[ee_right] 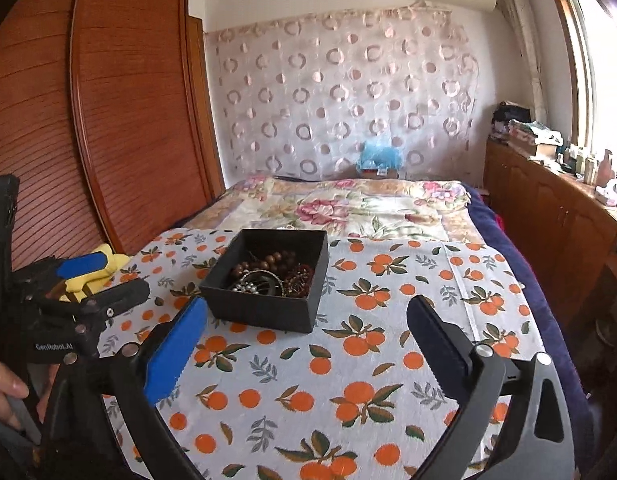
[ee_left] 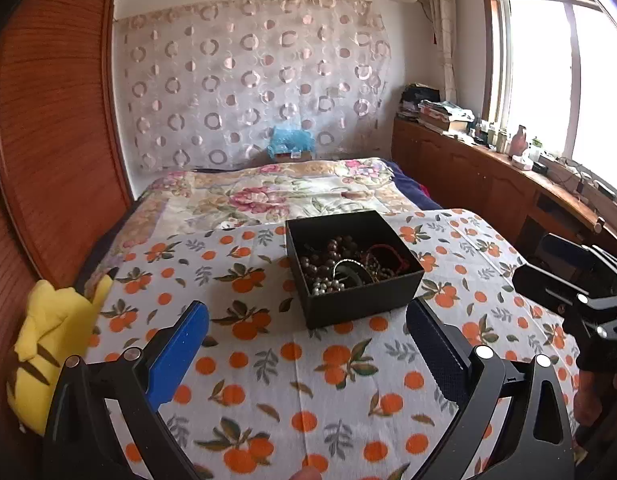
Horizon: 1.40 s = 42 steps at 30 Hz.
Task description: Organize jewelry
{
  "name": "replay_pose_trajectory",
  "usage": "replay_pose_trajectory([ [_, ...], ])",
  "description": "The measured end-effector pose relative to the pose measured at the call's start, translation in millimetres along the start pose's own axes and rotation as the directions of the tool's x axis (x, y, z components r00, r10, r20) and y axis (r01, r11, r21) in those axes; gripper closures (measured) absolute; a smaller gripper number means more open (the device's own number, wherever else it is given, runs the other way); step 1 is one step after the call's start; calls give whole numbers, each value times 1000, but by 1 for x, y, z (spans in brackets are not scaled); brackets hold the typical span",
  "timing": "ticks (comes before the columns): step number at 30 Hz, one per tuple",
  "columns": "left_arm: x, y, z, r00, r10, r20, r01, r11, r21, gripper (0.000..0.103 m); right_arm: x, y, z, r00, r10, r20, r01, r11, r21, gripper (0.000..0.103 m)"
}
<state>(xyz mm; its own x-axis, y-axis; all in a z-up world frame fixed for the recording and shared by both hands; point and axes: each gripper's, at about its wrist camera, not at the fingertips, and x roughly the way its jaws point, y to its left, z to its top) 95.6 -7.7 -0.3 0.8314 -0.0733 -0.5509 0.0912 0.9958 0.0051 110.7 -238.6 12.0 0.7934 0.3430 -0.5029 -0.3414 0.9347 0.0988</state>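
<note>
A black open box (ee_left: 372, 300) sits on the orange-print cloth (ee_left: 292, 384); it holds tangled jewelry (ee_left: 340, 264): dark brown beads, silver pearls, a bangle, a red cord. My left gripper (ee_left: 306, 310) is open and empty, just short of the box's near wall. In the right wrist view the box (ee_right: 264, 308) and jewelry (ee_right: 268, 274) lie ahead, left of centre. My right gripper (ee_right: 306, 308) is open and empty, a little back from the box. The right gripper's body shows at the left wrist view's right edge (ee_left: 580, 300), and the left gripper at the right view's left (ee_right: 84, 280).
A yellow plush toy (ee_left: 56, 344) lies at the cloth's left edge by the wooden wardrobe (ee_left: 48, 120). A floral bedspread (ee_left: 276, 192) lies beyond the box. A wooden cabinet with books and bottles (ee_left: 488, 152) runs under the window at right.
</note>
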Motion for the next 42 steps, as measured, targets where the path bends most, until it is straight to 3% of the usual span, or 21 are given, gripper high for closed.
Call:
replay_pose_trajectory([
  [10,-31,3,-7,998,43,39,-42,999,-27,8,-26,6,-5,998,-47,35,46,999,22,3],
  [42,-42,2,-7,997,48,60,-46,999,-22,8,-33,9,0,998,-53,46,51,998,25,3],
])
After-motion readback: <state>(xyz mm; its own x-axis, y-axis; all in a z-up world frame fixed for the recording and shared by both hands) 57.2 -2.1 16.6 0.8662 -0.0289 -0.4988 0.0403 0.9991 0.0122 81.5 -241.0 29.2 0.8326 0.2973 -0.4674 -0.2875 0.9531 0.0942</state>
